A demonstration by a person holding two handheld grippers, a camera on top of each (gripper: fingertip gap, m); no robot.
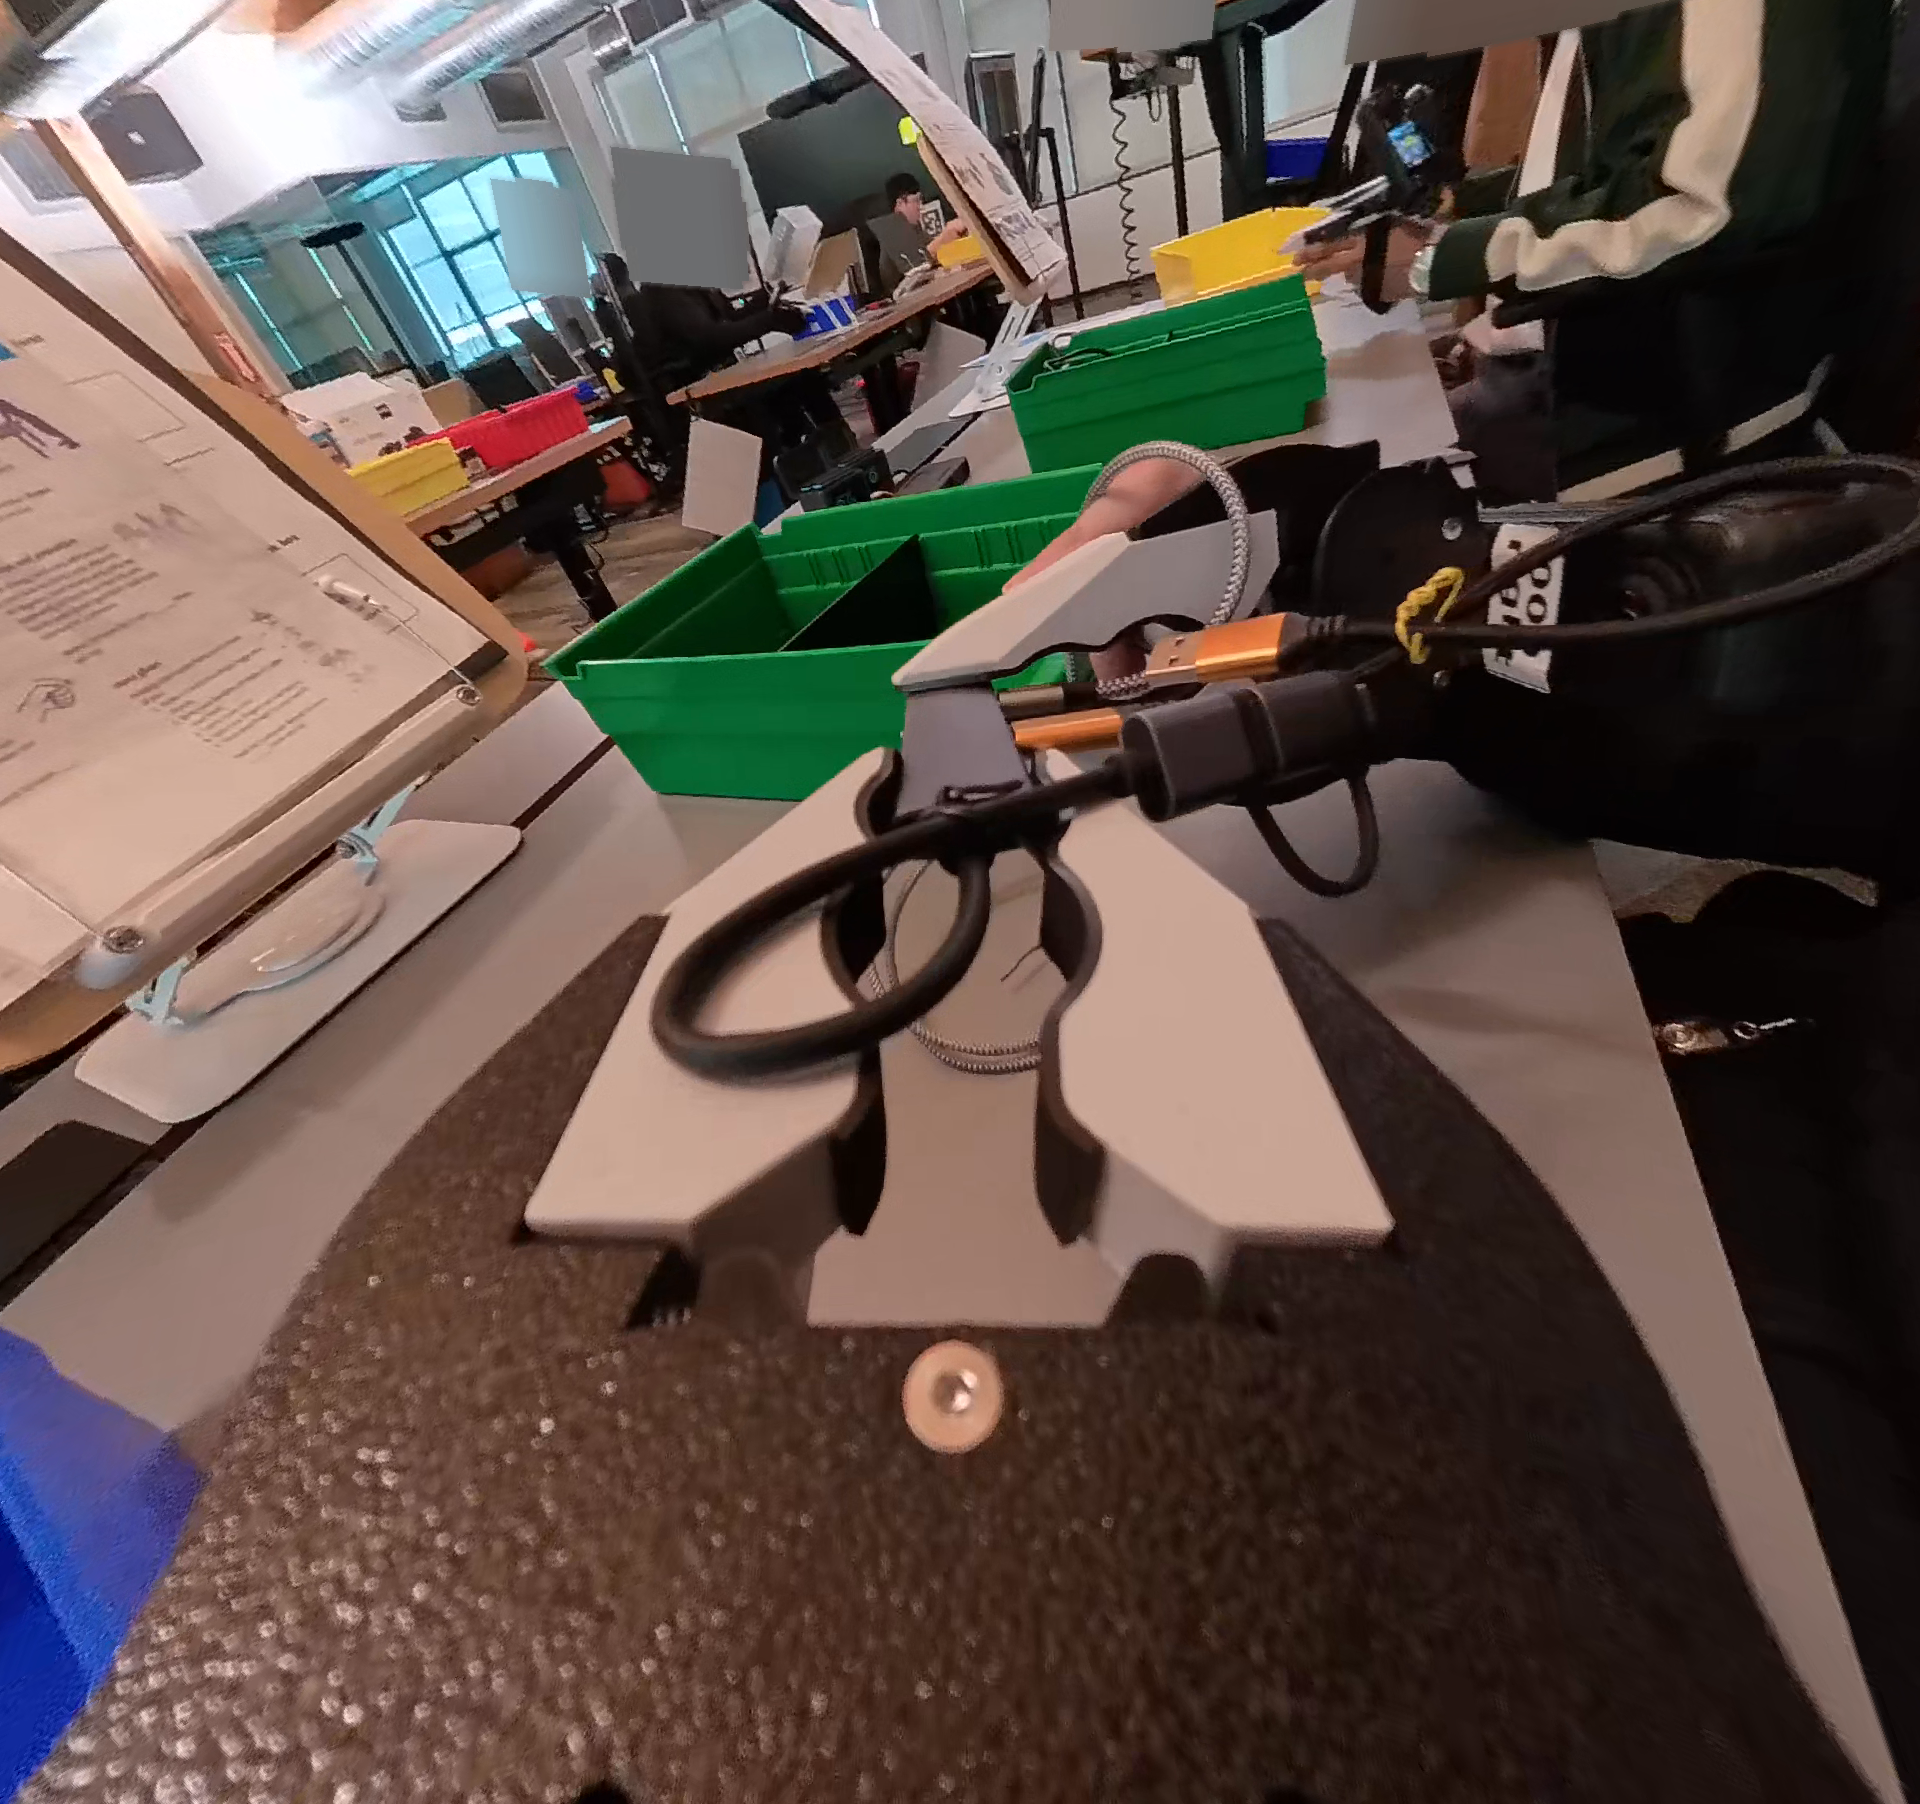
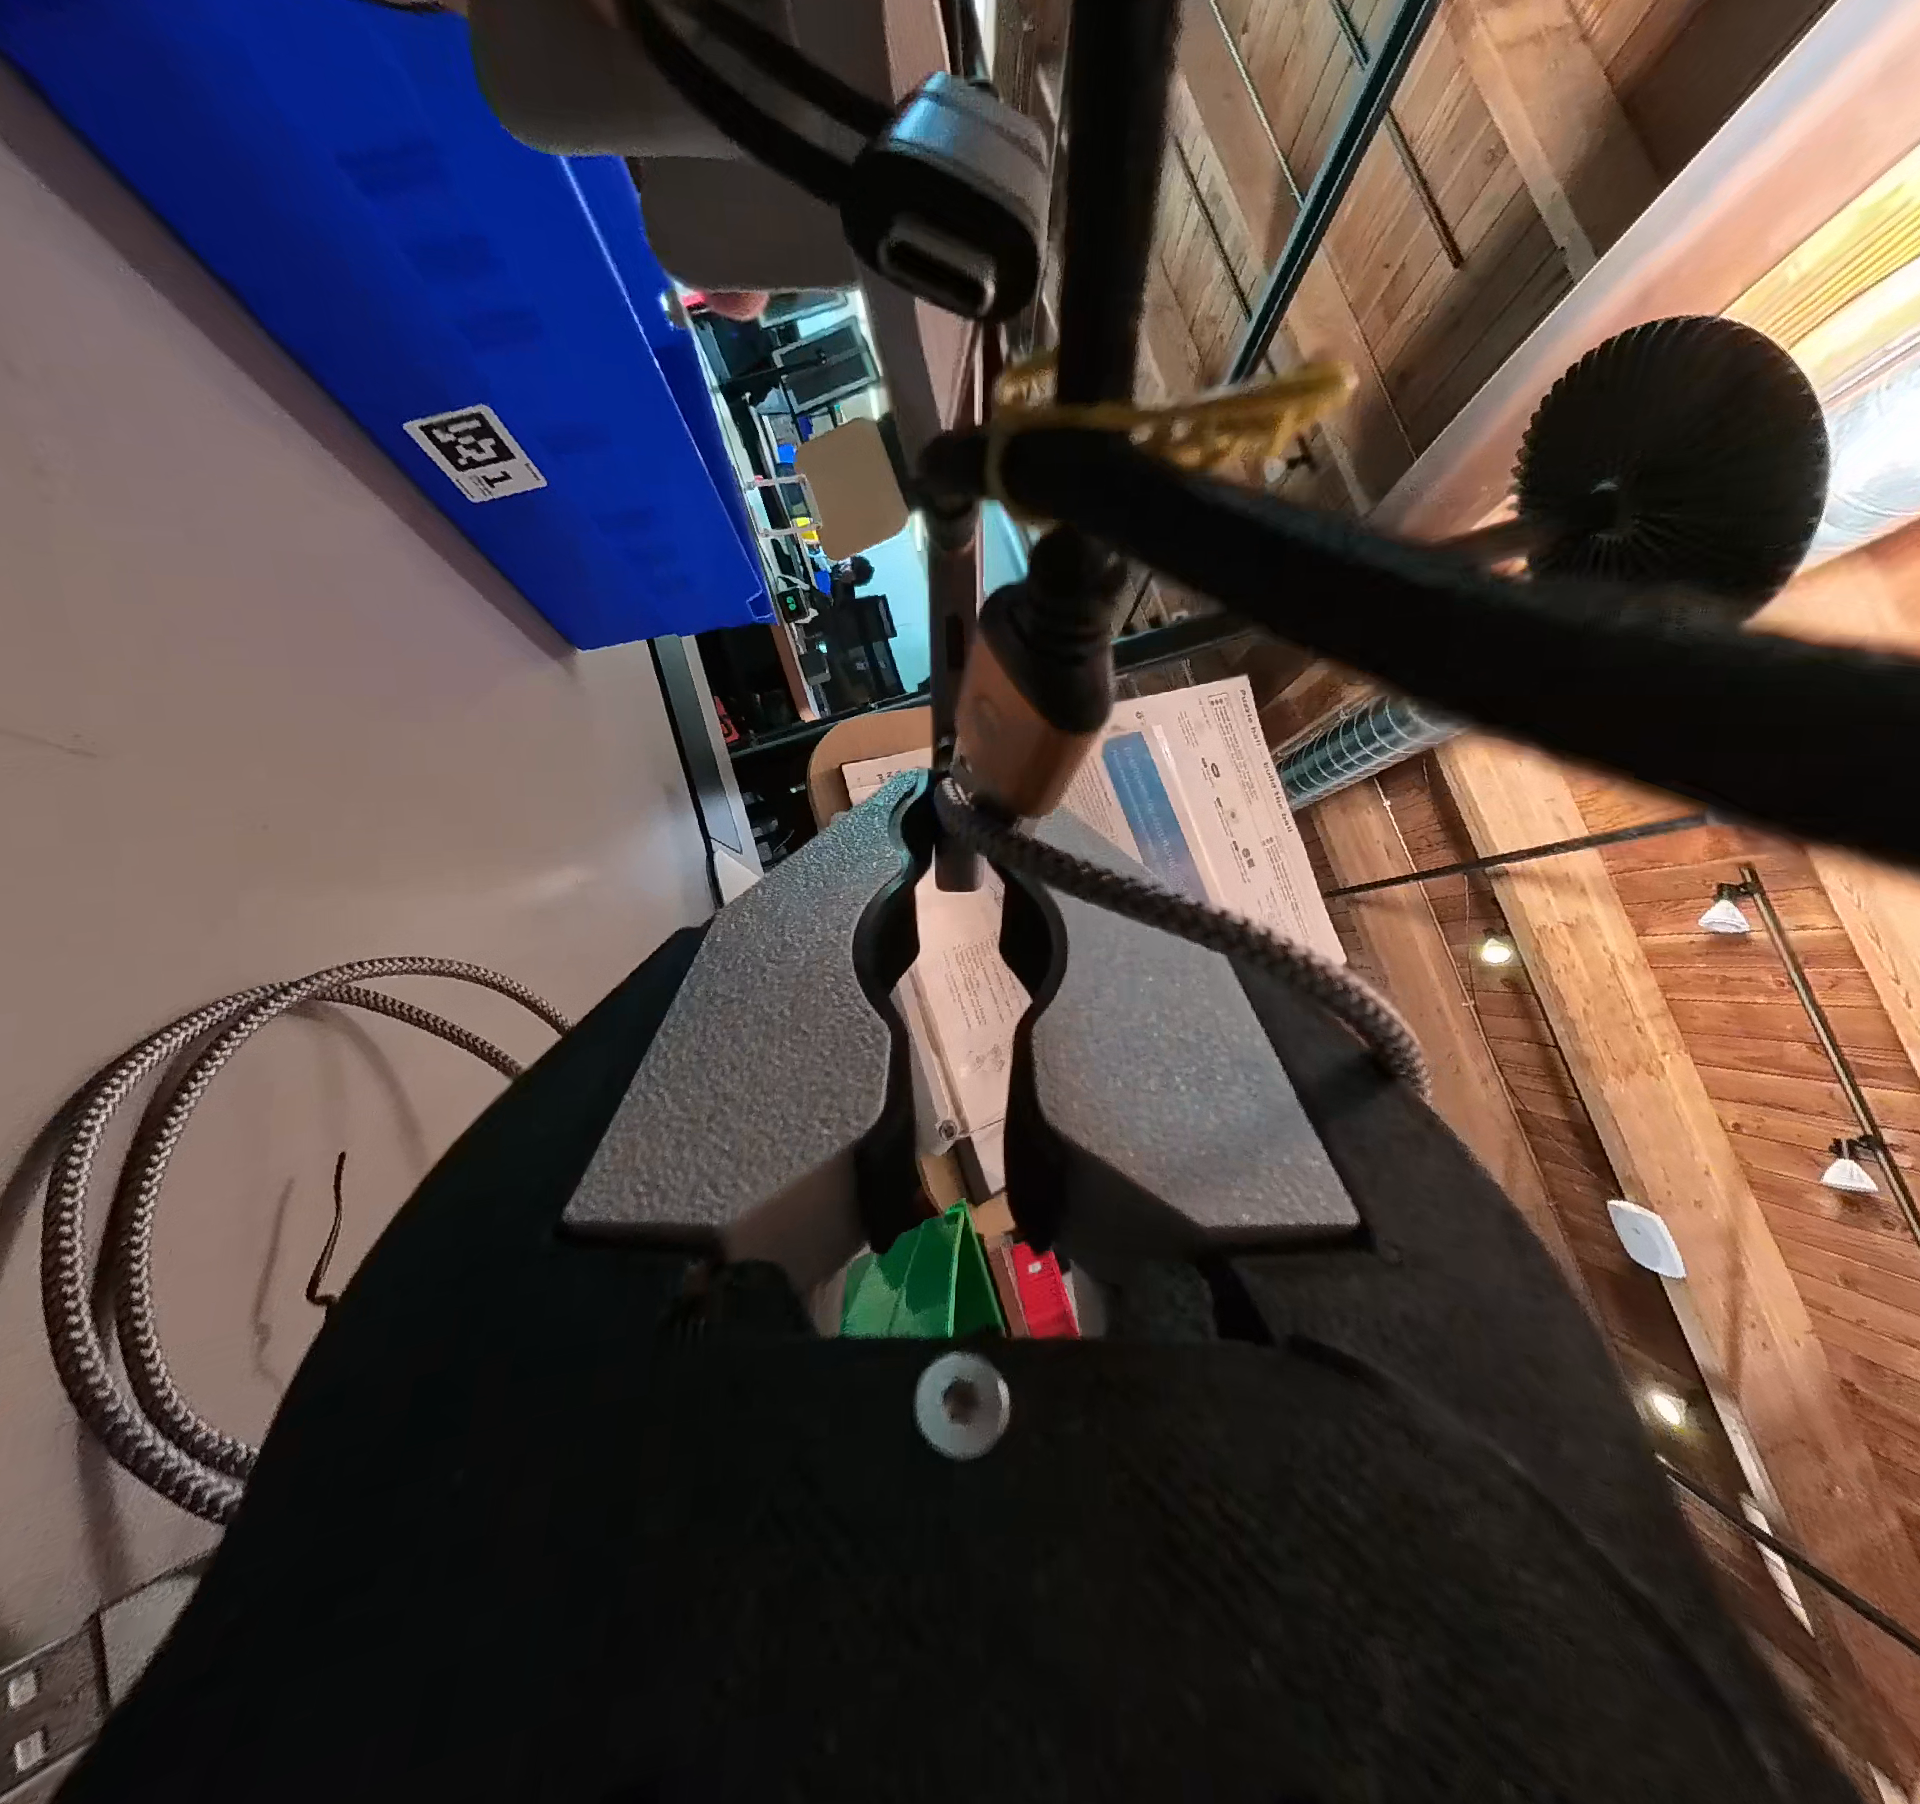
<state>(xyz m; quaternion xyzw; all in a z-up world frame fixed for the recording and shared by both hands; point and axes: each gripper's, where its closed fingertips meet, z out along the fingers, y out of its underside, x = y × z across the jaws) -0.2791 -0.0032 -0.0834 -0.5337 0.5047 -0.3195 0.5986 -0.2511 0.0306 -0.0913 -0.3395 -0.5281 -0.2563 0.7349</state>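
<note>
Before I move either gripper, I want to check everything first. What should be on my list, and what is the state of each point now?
1. Left gripper grips the black cable: ok, the jaws are shut on it at their tips.
2. Right gripper grips the braided cable: ok, the jaws are shut on it beside the copper connector.
3. The two cables are free of each other: cannot tell, they cross close to both grippers.
4. Yellow tie is on the black cable: ok, it is wrapped around it.
5. Green bin ahead is uncovered: ok.
</note>
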